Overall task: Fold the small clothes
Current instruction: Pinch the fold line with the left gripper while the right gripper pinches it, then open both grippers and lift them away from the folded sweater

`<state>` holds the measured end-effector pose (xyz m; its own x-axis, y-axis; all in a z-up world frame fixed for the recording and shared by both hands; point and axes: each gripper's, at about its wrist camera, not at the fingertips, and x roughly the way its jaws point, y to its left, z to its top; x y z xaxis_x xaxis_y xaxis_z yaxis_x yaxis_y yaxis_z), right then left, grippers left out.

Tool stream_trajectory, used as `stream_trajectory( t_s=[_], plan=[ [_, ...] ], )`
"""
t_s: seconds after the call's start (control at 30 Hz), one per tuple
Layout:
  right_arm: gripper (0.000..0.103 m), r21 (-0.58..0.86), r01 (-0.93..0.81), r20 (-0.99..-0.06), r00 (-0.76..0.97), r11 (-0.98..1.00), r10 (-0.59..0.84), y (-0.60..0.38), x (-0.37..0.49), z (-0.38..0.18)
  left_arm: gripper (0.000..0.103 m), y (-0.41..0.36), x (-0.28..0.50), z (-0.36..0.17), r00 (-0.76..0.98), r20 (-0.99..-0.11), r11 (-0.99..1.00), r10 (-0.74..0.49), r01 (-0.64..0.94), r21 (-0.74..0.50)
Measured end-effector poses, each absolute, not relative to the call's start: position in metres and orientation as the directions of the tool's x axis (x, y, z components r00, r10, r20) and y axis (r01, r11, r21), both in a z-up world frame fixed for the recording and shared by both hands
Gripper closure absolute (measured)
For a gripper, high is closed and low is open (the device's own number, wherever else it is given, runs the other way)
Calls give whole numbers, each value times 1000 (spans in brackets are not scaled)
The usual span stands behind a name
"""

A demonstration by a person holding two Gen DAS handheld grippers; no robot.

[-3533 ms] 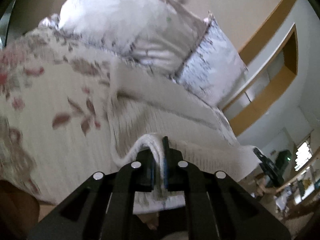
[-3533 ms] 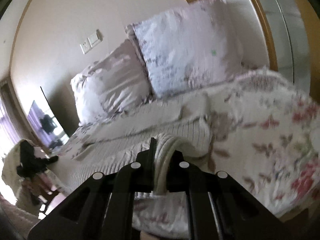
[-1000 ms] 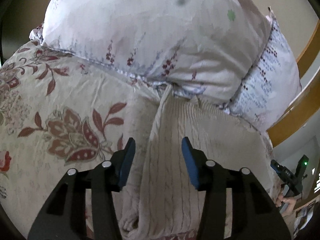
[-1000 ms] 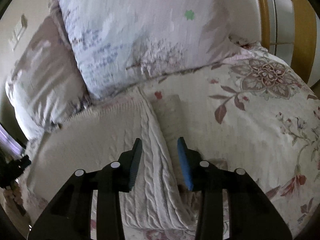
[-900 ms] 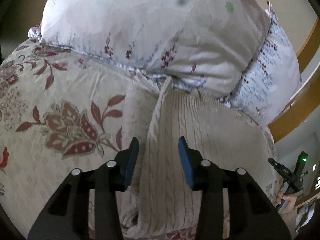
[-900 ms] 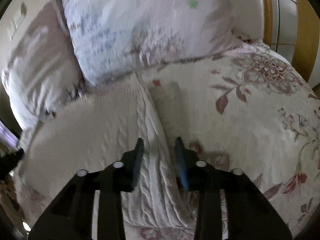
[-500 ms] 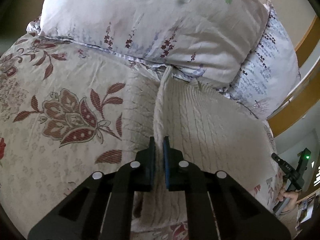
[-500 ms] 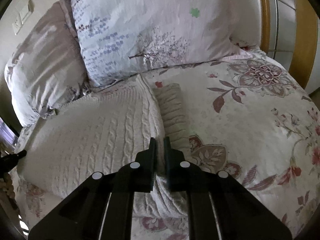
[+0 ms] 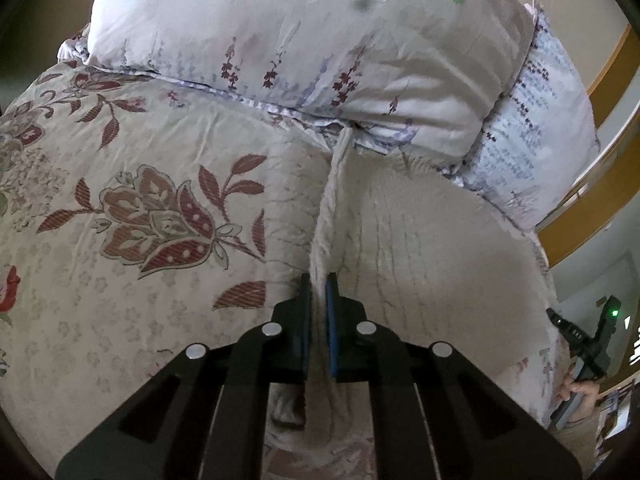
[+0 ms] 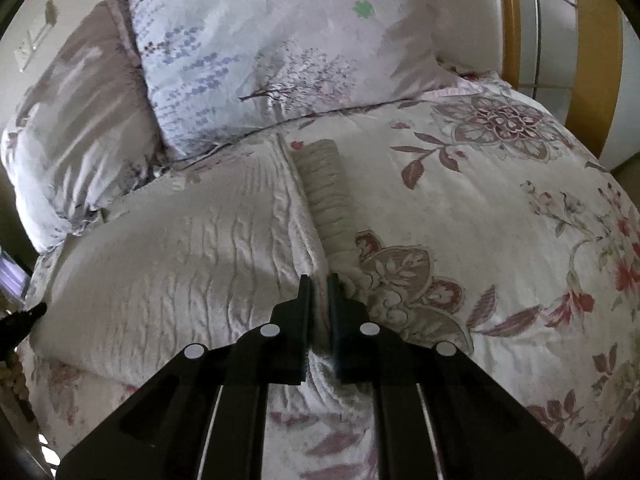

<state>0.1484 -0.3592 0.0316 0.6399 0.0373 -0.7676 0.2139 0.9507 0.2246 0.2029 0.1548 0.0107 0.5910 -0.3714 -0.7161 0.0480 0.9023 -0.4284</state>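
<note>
Floral bedspread [image 9: 132,184] covers the bed under both cameras, cream with dark red leaves and blooms; in the right wrist view the same bedspread [image 10: 500,216] runs off to the right edge. We note two pillows [image 9: 312,44] leaning at the head of the bed, one pale with small purple sprigs, the other [image 9: 532,120] bluish-white just beside it. Behind them in the left wrist view a wooden frame [image 9: 592,204] shows at the right.

We record the cream cable-knit sweater [image 9: 432,248] lying flat on the bedspread, its far edge touching the foot of the pillows. In the right wrist view the sweater [image 10: 180,272] fills the left half, and a ribbed sleeve [image 10: 328,192] lies along its right edge, pointing toward the pillows.

Left gripper [image 9: 319,288]: jaws drawn narrow, pinching the sweater's left side edge, with a ridge of knit standing up between the blue pads. Right gripper [image 10: 319,290]: jaws likewise narrow, clamped on the sweater's right side edge just beside the sleeve, with knit bunched between the fingers.

At the far right of the left wrist view we see a hand [image 9: 578,394] holding a dark device [image 9: 588,344] with a green light. A wall plate [image 10: 34,40] shows at upper left in the right wrist view.
</note>
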Motion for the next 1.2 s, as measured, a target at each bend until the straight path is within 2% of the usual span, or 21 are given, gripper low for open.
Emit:
stream_trajectory(
  t_s=[0.07,0.2,0.33,0.43,0.57,0.73,0.8,0.9,1.0,1.13,1.2],
  plan=[
    [94,208,217,-762,647,954,19,-356,153,32,96,155,203,10,596,-713,902,-370,45,-430],
    [93,158,194,-769,639,968,-2,-351,154,34,88,156,201,14,602,-706,900,-372,45,-435],
    [76,208,219,-743,669,953,8,-358,149,48,61,153,189,34,670,-667,916,-326,51,-398],
    [76,198,170,-717,696,965,24,-347,152,61,53,137,182,50,714,-621,927,-324,109,-358],
    [76,156,66,-726,685,986,69,-313,165,63,50,106,181,53,707,-624,939,-333,190,-285],
    [73,37,26,-805,593,999,15,-284,187,37,50,91,189,29,638,-702,949,-315,200,-244],
    [68,30,28,-792,610,999,7,-286,194,34,50,92,193,17,614,-726,951,-308,186,-246],
    [66,106,64,-807,589,992,48,-298,202,33,48,90,188,16,626,-720,954,-299,201,-221],
    [64,101,71,-812,582,992,41,-296,200,37,45,97,186,24,628,-705,943,-331,196,-268],
    [60,120,59,-788,613,991,59,-287,194,48,30,133,186,43,685,-640,920,-349,118,-375],
    [59,141,28,-772,629,990,92,-275,193,55,30,154,194,46,689,-639,903,-343,55,-425]
  ],
)
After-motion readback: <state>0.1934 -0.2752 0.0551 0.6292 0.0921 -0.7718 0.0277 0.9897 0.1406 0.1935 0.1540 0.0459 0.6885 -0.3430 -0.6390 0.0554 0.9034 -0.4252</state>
